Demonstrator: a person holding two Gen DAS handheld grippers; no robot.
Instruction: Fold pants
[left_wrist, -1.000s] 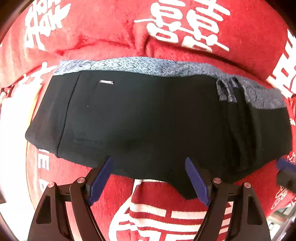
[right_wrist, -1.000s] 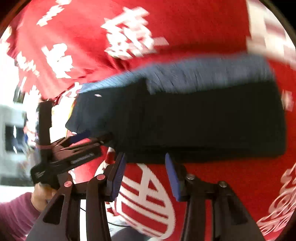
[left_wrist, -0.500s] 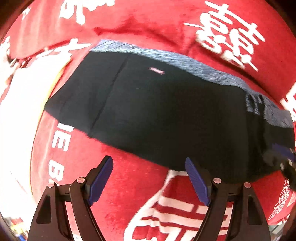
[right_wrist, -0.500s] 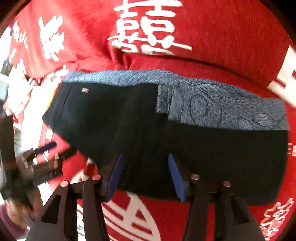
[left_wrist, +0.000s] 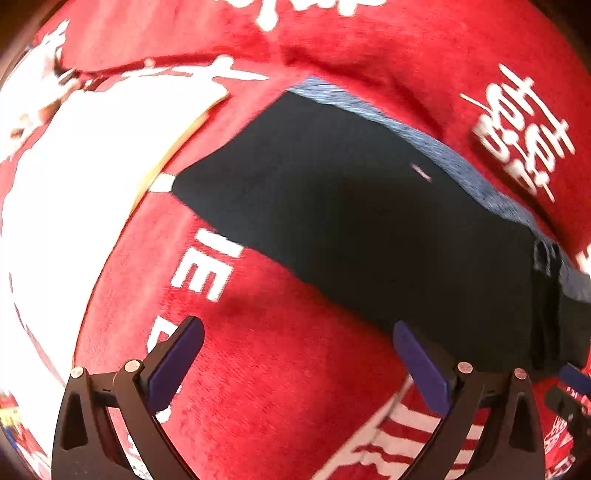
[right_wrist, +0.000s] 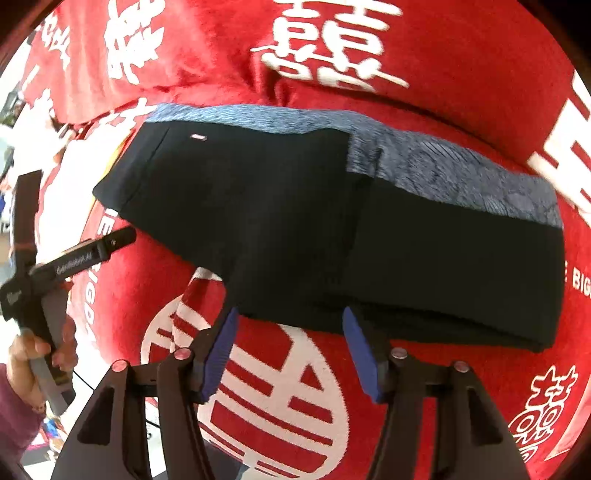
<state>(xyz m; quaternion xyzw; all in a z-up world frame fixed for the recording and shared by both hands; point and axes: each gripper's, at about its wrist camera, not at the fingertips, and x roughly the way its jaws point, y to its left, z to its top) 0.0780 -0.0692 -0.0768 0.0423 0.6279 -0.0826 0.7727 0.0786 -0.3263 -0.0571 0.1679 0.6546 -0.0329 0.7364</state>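
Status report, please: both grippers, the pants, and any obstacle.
Left hand-held gripper open, empty, above red blanket. Right hand-held gripper open, at near edge of black pants. Pants lie folded on blanket. No obstacle visible.

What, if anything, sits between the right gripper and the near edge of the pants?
Nothing visible. The right gripper is open just short of the near hem of the black pants, with only bare red blanket under the gap. The left gripper is off to the side.
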